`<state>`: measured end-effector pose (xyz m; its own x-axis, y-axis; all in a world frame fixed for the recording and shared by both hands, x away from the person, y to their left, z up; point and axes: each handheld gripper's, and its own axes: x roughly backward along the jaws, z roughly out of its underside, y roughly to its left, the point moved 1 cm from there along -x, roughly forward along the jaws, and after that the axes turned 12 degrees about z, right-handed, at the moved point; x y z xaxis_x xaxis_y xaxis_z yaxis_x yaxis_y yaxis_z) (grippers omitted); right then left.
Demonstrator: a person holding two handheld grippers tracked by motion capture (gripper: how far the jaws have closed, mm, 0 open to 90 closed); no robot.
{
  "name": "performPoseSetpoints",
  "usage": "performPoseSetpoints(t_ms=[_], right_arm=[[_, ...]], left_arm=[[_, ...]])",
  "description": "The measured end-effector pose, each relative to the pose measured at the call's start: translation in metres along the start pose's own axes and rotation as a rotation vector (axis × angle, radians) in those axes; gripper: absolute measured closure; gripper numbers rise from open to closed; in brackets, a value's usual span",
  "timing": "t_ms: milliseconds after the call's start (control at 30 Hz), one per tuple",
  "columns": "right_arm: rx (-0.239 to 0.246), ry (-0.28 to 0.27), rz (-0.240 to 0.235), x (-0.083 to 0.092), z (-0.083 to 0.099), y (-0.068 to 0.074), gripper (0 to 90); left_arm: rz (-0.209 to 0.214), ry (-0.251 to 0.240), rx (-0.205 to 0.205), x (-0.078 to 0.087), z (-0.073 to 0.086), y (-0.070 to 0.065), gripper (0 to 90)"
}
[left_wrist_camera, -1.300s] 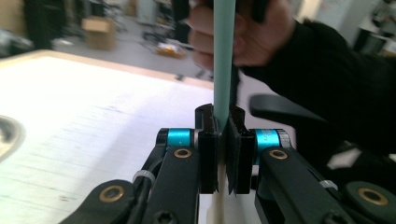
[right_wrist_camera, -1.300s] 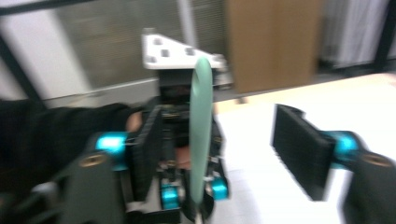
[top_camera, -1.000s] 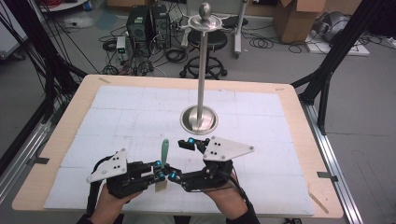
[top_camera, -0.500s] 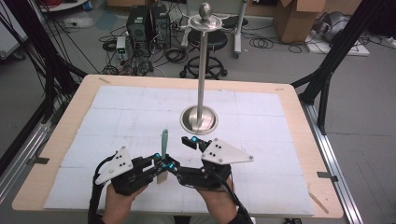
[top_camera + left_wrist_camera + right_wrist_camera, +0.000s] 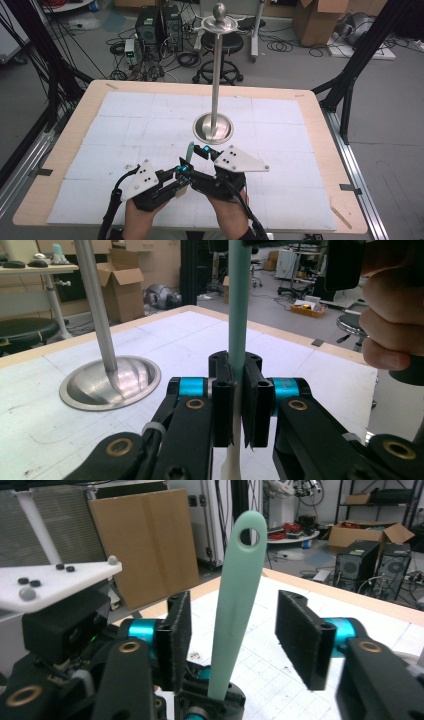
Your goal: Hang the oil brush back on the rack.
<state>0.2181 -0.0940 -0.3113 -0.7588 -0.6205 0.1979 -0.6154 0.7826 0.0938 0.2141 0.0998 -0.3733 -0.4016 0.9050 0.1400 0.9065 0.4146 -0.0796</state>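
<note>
Both grippers (image 5: 192, 162) look black with blue-ringed jaws, brass screws, pale grey three-cornered plates, apparently dark cuffs.

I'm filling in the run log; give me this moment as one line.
left gripper: shut on mint-green plastic utensil handle, upright | right gripper: fingers closing around handle, not touching | steel stand: untouched

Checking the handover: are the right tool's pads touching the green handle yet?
Apart. The right gripper view shows the green handle between the right tool's closing pads, with gaps on both sides.
</note>
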Motion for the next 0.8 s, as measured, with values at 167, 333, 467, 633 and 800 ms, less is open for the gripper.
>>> performPoseSetpoints(t_ms=[167, 333, 467, 633, 800], right_arm=[[-0.038, 0.01, -0.018, -0.0011, -0.0002, 0.0004, 60.2], [-0.041, 0.008, -0.006, -0.0002, -0.0006, 0.0002, 67.2], [-0.051, 0.004, -0.006, 0.0009, -0.001, -0.0012, 72.9], [-0.05, 0.002, -0.026, 0.0022, -0.0017, -0.0007, 74.6], [-0.059, -0.003, -0.062, 0.004, -0.0027, -0.002, 75.4]], left_arm=[[-0.002, 0.003, -0.005, -0.0015, 0.0005, -0.0024, 84.1], [-0.003, 0.002, -0.006, -0.0017, 0.0007, -0.0034, 84.1], [-0.005, 0.0, -0.011, -0.002, 0.0007, -0.006, 84.2], [-0.001, -0.008, -0.012, -0.0024, 0.0006, -0.0068, 84.1], [0.026, -0.018, -0.013, -0.0009, 0.0001, -0.0062, 83.8]])
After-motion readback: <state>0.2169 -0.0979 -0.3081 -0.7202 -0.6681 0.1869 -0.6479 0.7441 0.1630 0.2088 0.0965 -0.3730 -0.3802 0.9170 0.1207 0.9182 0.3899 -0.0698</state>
